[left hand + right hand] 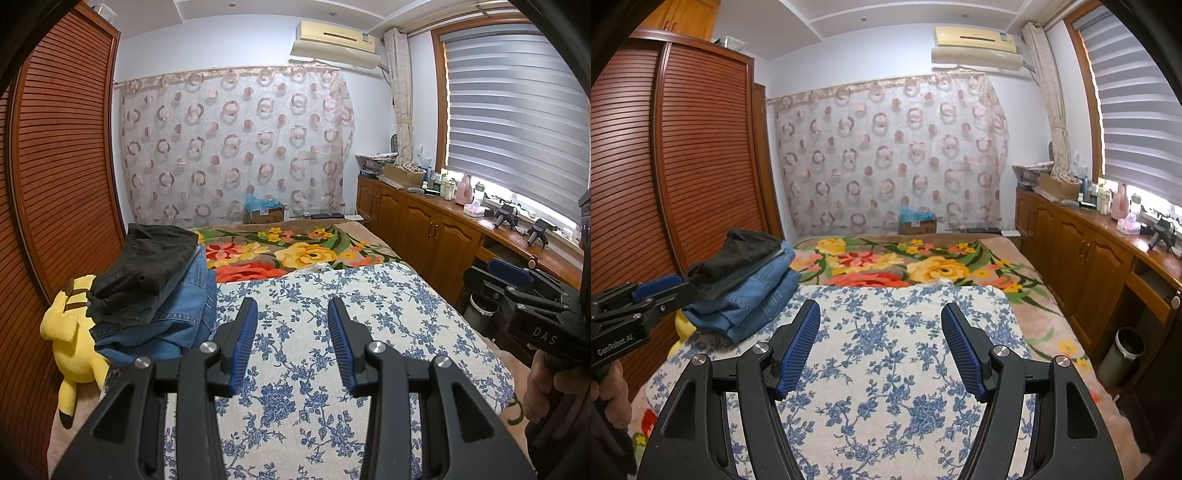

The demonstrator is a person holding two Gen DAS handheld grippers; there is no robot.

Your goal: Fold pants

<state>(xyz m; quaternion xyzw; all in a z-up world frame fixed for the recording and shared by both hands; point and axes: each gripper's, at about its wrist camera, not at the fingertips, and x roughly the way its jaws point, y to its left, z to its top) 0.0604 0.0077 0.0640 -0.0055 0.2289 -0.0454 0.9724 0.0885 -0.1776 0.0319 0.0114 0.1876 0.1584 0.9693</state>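
Note:
A stack of folded pants lies at the left of the bed: dark grey pants (147, 266) on top of blue jeans (177, 317). The stack also shows in the right wrist view, dark pants (738, 254) over jeans (757, 295). My left gripper (291, 306) is open and empty above the blue-flowered white quilt (303, 369), right of the stack. My right gripper (879, 310) is open and empty above the same quilt (886, 369). Each gripper shows at the edge of the other's view, the right gripper (517, 280) and the left gripper (646, 291).
A yellow plush toy (74, 332) lies left of the stack, by the slatted wardrobe (62, 184). A bright flowered blanket (295, 251) covers the far bed. Wooden cabinets (424, 229) with clutter and a bin (1126, 350) stand at the right.

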